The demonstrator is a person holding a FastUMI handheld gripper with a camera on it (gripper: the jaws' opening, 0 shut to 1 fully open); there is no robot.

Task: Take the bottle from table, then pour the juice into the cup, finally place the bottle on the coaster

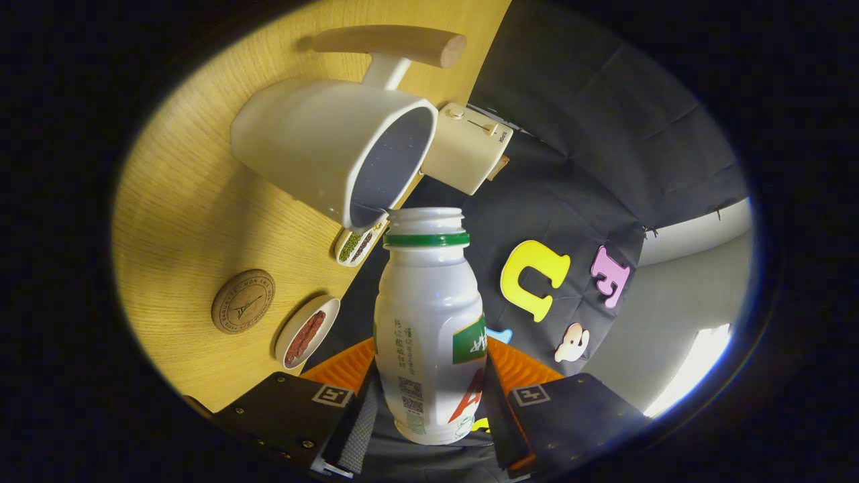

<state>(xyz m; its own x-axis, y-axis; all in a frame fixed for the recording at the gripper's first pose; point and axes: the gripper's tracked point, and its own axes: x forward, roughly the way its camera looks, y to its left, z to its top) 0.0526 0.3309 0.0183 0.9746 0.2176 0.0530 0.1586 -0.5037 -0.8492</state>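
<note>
Warm overhead light bathes the wooden table (181,221), while the bottle (429,322) shows soft glare. Fisheye distortion bends the edges; a bright patch glows beyond the fingers.

Bottle (429,335): white plastic, smooth, glossy, with printed label; green plastic ring under ribbed threaded neck. Cup (329,147): matt off-white outside, darker speckled inside; handle (392,43) of smooth pale wood. Bench (194,221): light wood-grain surface, satin. Coaster (243,301): cork-like, matt, stamped. Small dishes (307,330): glazed white, smooth. Toaster-like box (468,147): cream, smooth, slight sheen. Wall (604,134): dark cloth, creased, matt. Tongs (429,409) closed on bottle: ribbed inner pads.
</note>
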